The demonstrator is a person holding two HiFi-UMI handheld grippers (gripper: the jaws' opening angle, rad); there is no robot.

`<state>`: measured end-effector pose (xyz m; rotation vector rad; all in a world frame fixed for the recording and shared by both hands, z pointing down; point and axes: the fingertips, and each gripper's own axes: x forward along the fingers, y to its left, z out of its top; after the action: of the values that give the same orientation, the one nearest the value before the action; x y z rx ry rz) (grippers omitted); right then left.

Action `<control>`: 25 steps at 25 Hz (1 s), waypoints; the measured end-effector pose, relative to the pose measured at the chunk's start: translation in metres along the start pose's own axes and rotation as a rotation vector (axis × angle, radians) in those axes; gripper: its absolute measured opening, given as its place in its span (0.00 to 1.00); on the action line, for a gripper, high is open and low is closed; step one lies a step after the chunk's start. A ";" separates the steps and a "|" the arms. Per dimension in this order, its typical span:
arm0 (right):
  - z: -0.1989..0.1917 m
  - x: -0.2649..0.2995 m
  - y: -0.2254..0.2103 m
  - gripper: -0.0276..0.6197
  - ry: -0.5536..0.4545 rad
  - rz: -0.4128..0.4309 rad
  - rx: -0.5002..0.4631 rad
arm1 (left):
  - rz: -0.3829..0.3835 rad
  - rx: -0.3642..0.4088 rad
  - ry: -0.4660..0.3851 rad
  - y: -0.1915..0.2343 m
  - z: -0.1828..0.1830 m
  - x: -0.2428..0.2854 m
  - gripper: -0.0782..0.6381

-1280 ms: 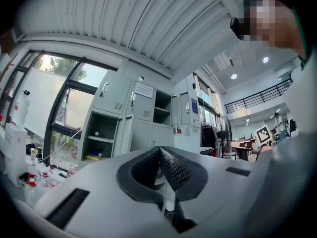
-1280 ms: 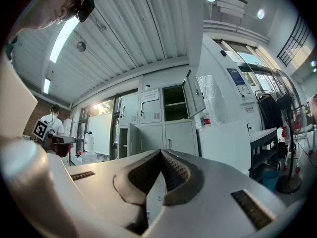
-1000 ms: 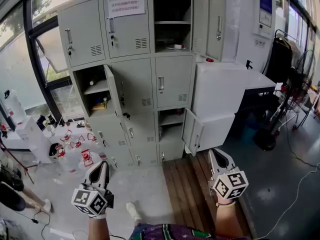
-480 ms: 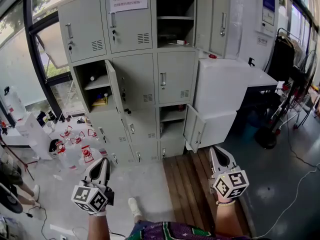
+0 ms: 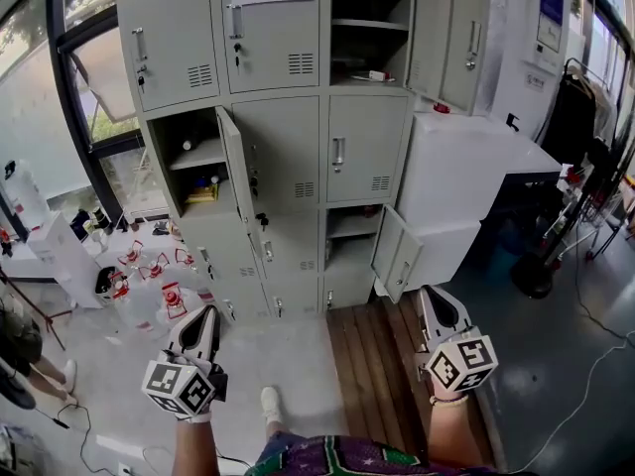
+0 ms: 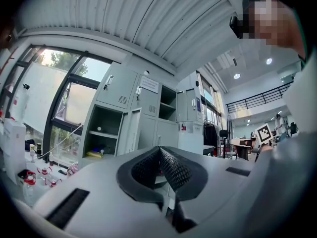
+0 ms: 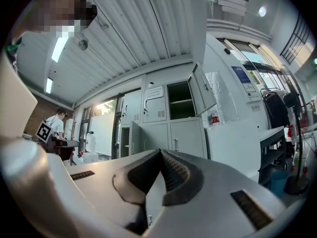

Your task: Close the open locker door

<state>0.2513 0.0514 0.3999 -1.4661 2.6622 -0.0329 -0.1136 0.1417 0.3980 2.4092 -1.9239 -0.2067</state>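
Note:
A grey locker bank (image 5: 298, 147) stands ahead in the head view. Three of its doors hang open: a top right door (image 5: 442, 38), a middle left door (image 5: 236, 181) and a low right door (image 5: 397, 251). My left gripper (image 5: 208, 312) is held low over the concrete floor, shut and holding nothing, well short of the lockers. My right gripper (image 5: 429, 294) is low over the wooden decking, also shut and holding nothing. In the left gripper view the left gripper (image 6: 159, 148) points at the lockers (image 6: 148, 123). The right gripper (image 7: 160, 151) faces the same lockers (image 7: 168, 118).
Several bottles and jugs (image 5: 149, 276) litter the floor left of the lockers. A white cabinet (image 5: 466, 186) adjoins the lockers on the right, with a dark rack (image 5: 580, 117) beyond. Wooden decking (image 5: 382, 365) lies under my right side. A person's leg (image 5: 20, 355) shows at lower left.
The lockers have grown slightly and shifted right and down in the head view as I come closer. Both grippers keep their low position and stay shut.

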 end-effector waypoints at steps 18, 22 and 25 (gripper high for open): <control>0.028 0.212 0.045 0.05 -0.032 -0.082 -0.001 | -0.089 -0.001 0.017 0.183 0.043 0.147 0.14; 0.025 0.245 0.056 0.05 -0.027 -0.111 0.002 | -0.121 0.007 0.028 0.213 0.053 0.169 0.14; 0.022 0.263 0.063 0.05 -0.018 -0.100 0.004 | -0.130 0.007 0.022 0.225 0.052 0.181 0.14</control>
<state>0.0611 -0.1357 0.3526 -1.5889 2.5715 -0.0327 -0.2993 -0.0827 0.3613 2.5322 -1.7632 -0.1784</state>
